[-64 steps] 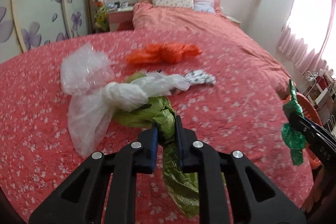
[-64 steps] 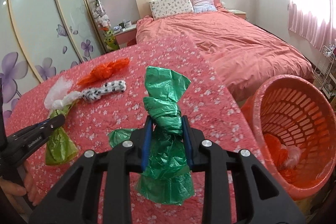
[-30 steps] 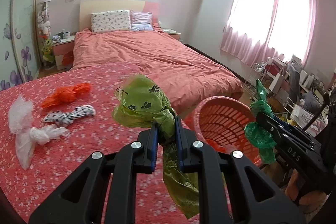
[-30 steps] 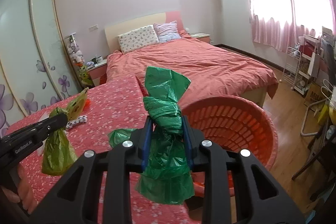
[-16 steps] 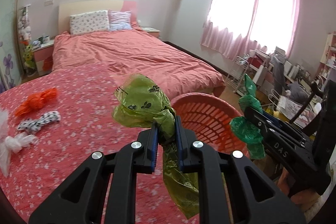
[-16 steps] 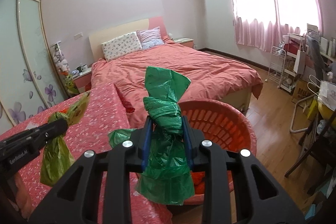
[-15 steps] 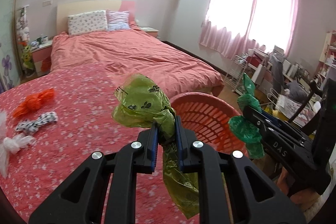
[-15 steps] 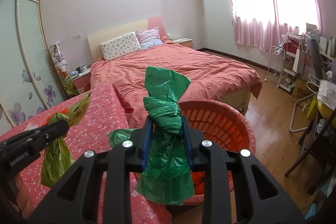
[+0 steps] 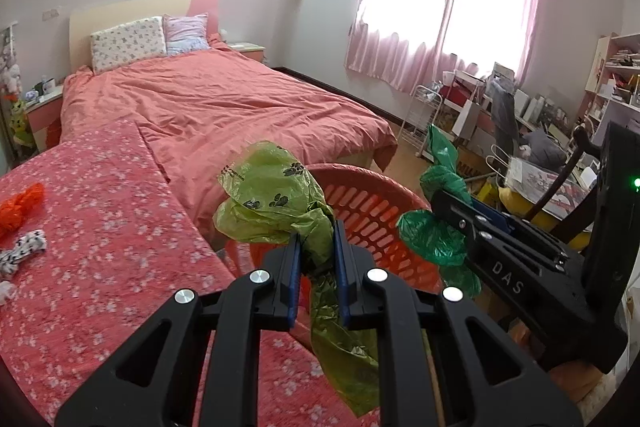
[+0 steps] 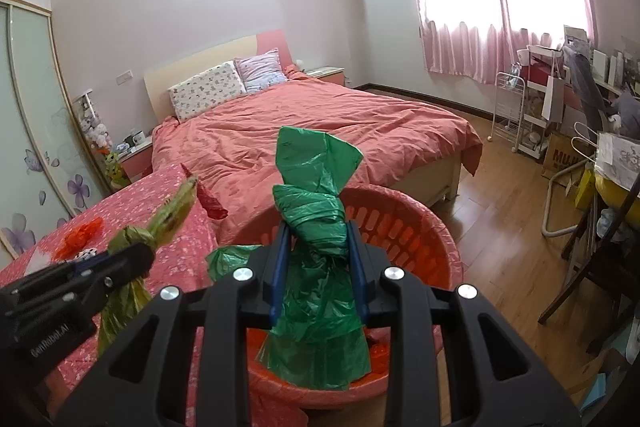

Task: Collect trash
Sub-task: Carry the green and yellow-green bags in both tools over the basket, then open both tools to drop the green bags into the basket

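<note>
My left gripper (image 9: pixel 316 231) is shut on a light green plastic bag with paw prints (image 9: pixel 272 203); it also shows in the right wrist view (image 10: pixel 132 239). My right gripper (image 10: pixel 318 227) is shut on a dark green plastic bag (image 10: pixel 316 227), which also shows in the left wrist view (image 9: pixel 436 231). Both bags hang above an orange slotted basket (image 10: pixel 420 227), also in the left wrist view (image 9: pixel 372 203), beside the table. An orange bag (image 9: pixel 20 203) and a black-and-white bag (image 9: pixel 24 251) lie on the flowered red tablecloth (image 9: pixel 112 227).
A bed with a pink cover (image 9: pixel 224 107) stands behind the table. A white wire rack (image 10: pixel 516 115), a cluttered desk (image 9: pixel 532 131) and a dark chair (image 10: pixel 592 259) stand at the right on the wooden floor. Red and orange trash lies inside the basket.
Both grippers have swung right from the table toward the basket, carrying their bags. The basket now lies right under the two bags.
</note>
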Demonstrator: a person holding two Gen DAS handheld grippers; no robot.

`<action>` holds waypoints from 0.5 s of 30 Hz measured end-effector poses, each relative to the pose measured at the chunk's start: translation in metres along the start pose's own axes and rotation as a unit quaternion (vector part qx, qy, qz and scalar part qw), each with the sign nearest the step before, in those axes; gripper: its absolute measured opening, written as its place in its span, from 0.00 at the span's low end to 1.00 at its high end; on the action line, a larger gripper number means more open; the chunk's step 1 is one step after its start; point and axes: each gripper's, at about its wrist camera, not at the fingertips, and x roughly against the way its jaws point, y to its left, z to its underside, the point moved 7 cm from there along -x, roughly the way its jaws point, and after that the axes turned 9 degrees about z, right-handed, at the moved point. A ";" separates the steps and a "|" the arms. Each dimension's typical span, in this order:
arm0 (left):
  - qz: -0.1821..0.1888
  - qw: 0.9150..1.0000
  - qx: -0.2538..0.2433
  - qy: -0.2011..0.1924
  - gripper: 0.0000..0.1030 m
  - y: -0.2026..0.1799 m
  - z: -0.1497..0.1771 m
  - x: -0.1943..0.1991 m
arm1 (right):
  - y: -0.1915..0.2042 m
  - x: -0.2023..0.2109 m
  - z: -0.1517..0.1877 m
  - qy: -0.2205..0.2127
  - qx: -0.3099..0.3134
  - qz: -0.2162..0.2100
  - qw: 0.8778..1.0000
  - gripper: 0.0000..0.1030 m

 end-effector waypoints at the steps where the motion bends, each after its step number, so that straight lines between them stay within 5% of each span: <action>1: 0.003 1.000 -0.001 0.003 0.15 -0.001 0.001 -0.005 | 0.000 -0.001 0.000 0.000 -0.001 0.001 1.000 0.27; 15: 0.015 0.999 0.015 0.032 0.15 0.001 0.008 -0.032 | -0.015 -0.034 0.001 0.019 -0.024 0.010 1.000 0.31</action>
